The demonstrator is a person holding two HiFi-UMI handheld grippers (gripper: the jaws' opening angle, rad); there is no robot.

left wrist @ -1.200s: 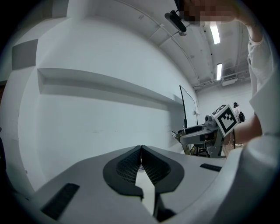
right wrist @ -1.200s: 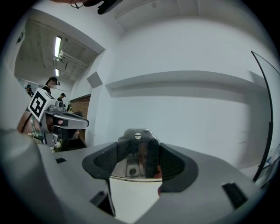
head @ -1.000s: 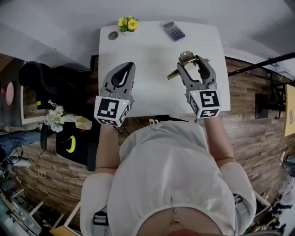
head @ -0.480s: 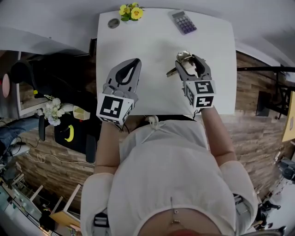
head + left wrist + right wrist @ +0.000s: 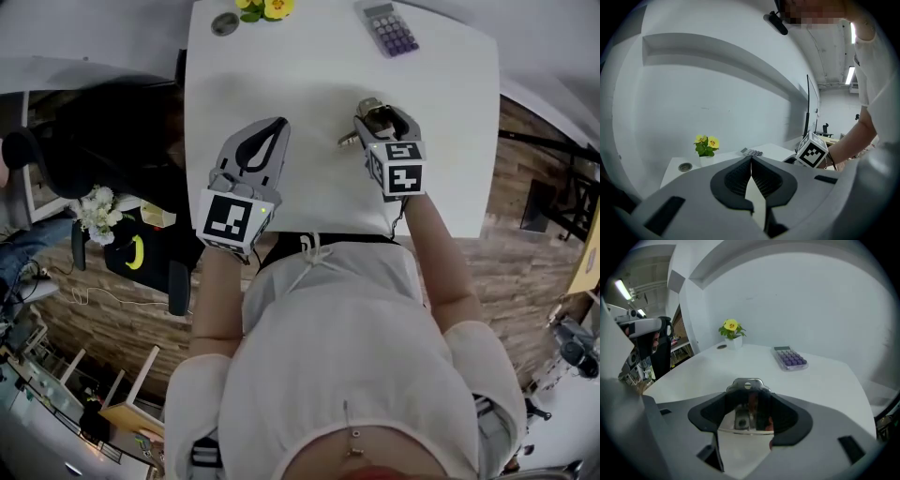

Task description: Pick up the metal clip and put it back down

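Observation:
The metal clip (image 5: 372, 113) is a shiny spring clamp with a flat plate, held between the jaws of my right gripper (image 5: 381, 122) over the right half of the white table (image 5: 300, 84). In the right gripper view the metal clip (image 5: 748, 401) spans the gap and both pads press on its sides; my right gripper (image 5: 749, 397) points at the table's far edge. Whether the clip touches the tabletop I cannot tell. My left gripper (image 5: 266, 133) hovers over the table's left half, apart from the clip, its jaws closed on nothing. In its own view my left gripper (image 5: 751, 161) shows the pads meeting.
A purple-keyed calculator (image 5: 390, 28) lies at the far right of the table. A small pot of yellow flowers (image 5: 264, 7) and a round metal disc (image 5: 224, 24) sit at the far left edge. A black chair (image 5: 84, 141) stands left of the table.
My right gripper with the clip has gone down toward the tabletop and looks smaller in the head view. The left gripper has stayed almost where it was.

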